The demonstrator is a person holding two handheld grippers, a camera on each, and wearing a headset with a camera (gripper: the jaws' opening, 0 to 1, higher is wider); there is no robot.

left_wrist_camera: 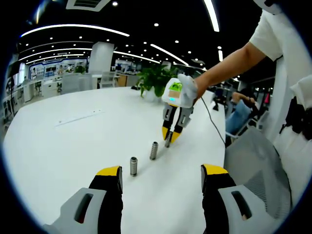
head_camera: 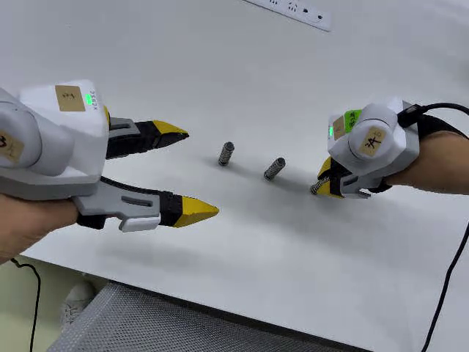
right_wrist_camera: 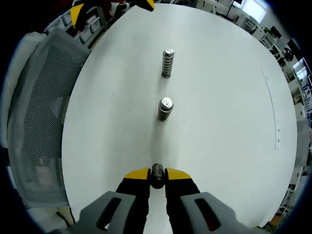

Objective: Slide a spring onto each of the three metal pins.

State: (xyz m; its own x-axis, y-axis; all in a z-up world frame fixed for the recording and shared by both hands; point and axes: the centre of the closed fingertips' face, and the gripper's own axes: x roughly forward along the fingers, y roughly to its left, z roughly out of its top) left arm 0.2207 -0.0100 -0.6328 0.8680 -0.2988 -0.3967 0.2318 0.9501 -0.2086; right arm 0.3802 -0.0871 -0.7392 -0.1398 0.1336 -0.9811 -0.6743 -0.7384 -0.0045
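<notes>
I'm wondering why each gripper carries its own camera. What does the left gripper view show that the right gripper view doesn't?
Left gripper view: the room behind, with a plant and ceiling lights, and the person's arm holding the right gripper tips-down at the table, seen from the side.
Right gripper view: a close look from above at the third spring pinched between that gripper's tips, plus the shiny pin tops.
Both: the white table, the two standing springs in a row, and a mesh chair.
</notes>
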